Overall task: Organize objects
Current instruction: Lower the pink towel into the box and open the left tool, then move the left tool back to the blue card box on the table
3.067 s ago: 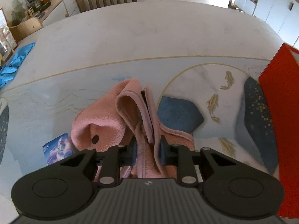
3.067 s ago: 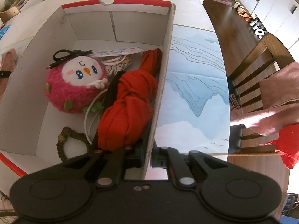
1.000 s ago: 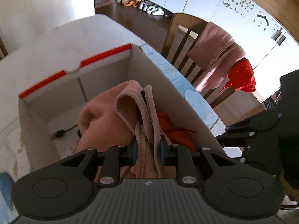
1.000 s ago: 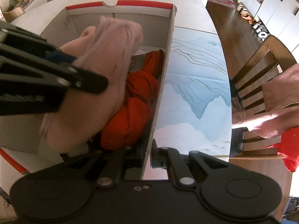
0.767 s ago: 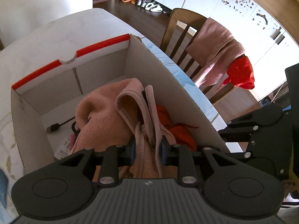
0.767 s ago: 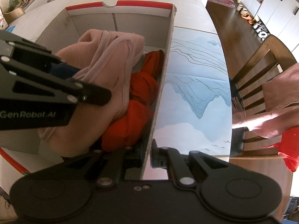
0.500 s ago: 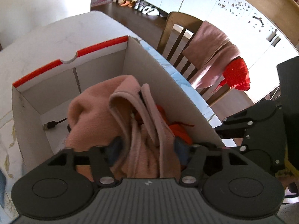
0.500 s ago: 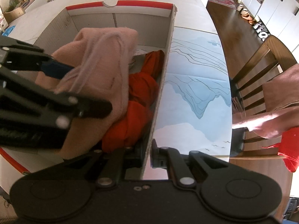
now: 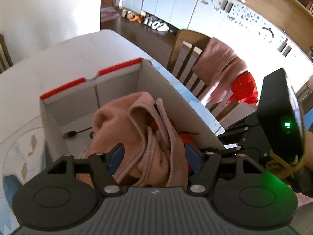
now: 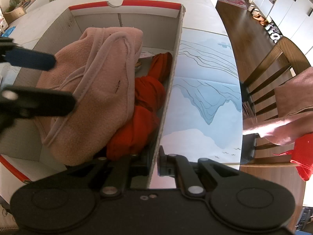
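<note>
A pink fleece cloth (image 9: 125, 129) (image 10: 97, 90) lies bunched in the white cardboard box (image 9: 176, 105), resting on a red cloth (image 10: 144, 107). My left gripper (image 9: 154, 154) is open above it. The fleece sits loose between the blue pads (image 9: 117, 154), which stand clear of it. In the right wrist view the left gripper (image 10: 64, 81) comes in from the left over the box. My right gripper (image 10: 154, 162) is shut on the box's right wall (image 10: 172, 82) near its front corner.
A black cable (image 9: 72, 134) lies on the box floor at the back left. To the right of the table stands a wooden chair (image 9: 187, 58) with a pink towel (image 9: 221, 72) and a red cloth (image 9: 244, 86) draped on it. A blue mountain-print mat (image 10: 205, 90) covers the table beside the box.
The left gripper's jaws spread and let go of the pink fleece, which settled into the box. The left gripper drew back and up a little. The right gripper stayed put on the wall.
</note>
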`<state>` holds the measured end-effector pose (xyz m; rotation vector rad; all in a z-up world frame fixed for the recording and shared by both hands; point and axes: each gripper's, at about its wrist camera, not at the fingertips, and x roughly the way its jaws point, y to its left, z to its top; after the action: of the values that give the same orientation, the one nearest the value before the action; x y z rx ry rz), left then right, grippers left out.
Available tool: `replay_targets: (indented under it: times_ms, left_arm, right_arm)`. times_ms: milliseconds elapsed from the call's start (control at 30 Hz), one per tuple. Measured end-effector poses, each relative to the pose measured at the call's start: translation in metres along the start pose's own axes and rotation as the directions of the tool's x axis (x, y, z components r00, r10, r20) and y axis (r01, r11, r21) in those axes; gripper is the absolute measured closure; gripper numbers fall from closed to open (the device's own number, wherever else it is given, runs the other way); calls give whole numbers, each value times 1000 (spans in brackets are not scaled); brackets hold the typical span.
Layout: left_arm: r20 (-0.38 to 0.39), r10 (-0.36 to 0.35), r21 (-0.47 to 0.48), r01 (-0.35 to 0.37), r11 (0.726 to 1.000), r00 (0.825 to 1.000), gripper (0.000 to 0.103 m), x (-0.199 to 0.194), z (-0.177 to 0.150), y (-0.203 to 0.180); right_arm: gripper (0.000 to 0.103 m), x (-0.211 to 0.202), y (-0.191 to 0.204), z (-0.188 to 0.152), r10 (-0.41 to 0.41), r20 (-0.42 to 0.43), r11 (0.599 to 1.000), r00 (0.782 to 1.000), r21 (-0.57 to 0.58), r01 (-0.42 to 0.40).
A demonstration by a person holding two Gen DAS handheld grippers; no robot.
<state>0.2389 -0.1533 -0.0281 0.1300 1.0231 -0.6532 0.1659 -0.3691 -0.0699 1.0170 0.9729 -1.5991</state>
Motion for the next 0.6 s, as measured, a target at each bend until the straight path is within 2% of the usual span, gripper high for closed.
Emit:
replay_targets:
  times_ms: [167,367,533,600]
  left_arm:
    - [52,28,-34,-27,999,998,35,-29,-7,13]
    - [118,77,-106,-65,992,990,25,-69,-22,37]
    - [134,153,-192,-126,973,979,20,-95,-43,69]
    - [124,200,-234,-167,958,972,17,-103,-54,85]
  right_arm:
    - [97,-1,0,0,-2,-2,1000,1000,6,3]
    - [97,-2,0,-1,-8,-4,1000,1000,3,8]
    - [97,-1,-1,0,-9,-6,1000,1000,9,9]
    - [97,-1,-1,0,-11,-7,1000,1000,11,11]
